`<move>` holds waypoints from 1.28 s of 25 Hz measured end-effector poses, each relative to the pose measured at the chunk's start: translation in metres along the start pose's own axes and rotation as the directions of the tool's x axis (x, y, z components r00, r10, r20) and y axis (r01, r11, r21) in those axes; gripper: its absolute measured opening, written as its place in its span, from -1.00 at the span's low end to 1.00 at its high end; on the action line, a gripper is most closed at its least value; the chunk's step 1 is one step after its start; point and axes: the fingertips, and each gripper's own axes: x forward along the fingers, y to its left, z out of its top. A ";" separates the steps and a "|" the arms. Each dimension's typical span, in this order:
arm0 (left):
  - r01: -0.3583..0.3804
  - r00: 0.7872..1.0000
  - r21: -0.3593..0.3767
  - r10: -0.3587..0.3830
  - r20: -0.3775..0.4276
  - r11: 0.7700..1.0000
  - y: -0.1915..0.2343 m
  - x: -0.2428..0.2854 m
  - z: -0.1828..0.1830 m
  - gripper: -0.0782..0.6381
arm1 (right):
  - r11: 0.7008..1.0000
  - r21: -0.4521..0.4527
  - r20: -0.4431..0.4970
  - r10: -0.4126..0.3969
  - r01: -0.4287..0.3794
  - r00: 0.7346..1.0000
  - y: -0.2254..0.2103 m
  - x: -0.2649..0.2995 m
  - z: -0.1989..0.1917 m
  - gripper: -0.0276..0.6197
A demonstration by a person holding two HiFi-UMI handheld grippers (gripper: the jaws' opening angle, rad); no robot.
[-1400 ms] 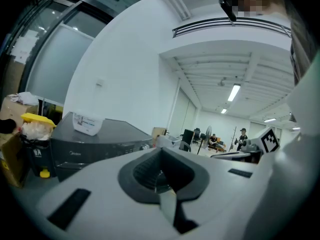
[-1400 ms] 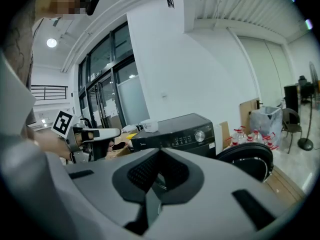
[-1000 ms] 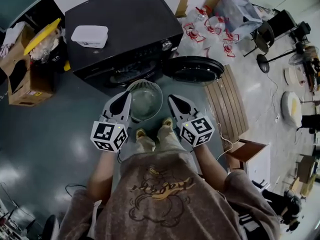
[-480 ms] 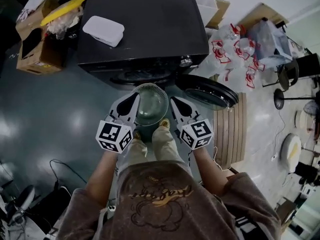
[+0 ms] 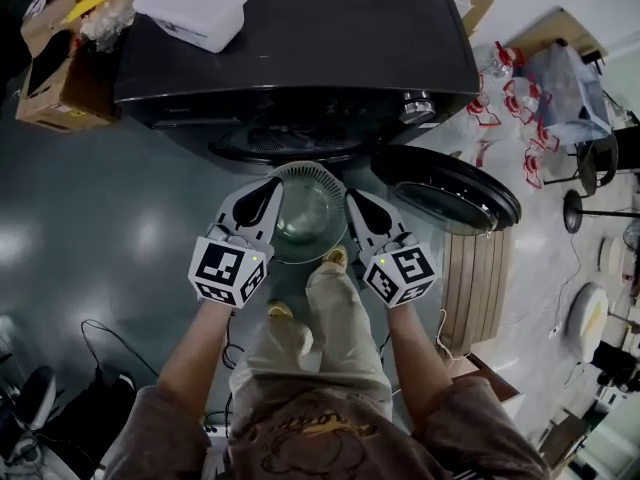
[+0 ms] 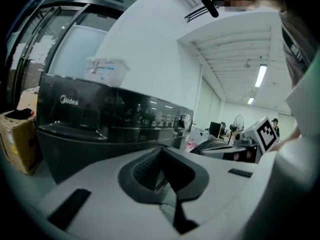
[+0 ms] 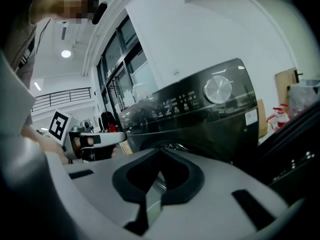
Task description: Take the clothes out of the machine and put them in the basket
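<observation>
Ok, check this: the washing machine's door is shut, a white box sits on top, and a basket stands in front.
Wrong on the door: the head view shows it swung open beside the washing machine. The white box does sit on top, and the basket does stand in front.

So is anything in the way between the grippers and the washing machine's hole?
Only the basket: it sits right before the machine and its opening, between the left gripper and right gripper. The door is swung open to the right. No clothes show inside from here.
</observation>
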 end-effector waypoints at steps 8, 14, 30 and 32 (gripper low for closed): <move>0.000 0.997 0.017 -0.001 0.076 1.000 0.039 0.035 -0.074 -0.76 | 1.000 -0.008 0.041 0.008 -0.008 0.999 -0.022 0.051 -0.078 -0.92; 0.011 0.992 0.031 -0.014 0.124 0.999 0.052 0.065 -0.129 -0.76 | 1.000 -0.012 0.099 -0.006 0.008 0.995 -0.080 0.067 -0.120 -0.92; 0.022 0.977 0.081 -0.039 0.211 0.996 0.066 0.084 -0.195 -0.76 | 0.995 -0.097 0.154 0.010 0.005 0.988 -0.100 0.086 -0.175 -0.92; 0.016 0.974 0.092 -0.037 0.224 0.996 0.066 0.083 -0.195 -0.76 | 0.995 -0.102 0.167 -0.001 0.018 0.986 -0.101 0.084 -0.175 -0.92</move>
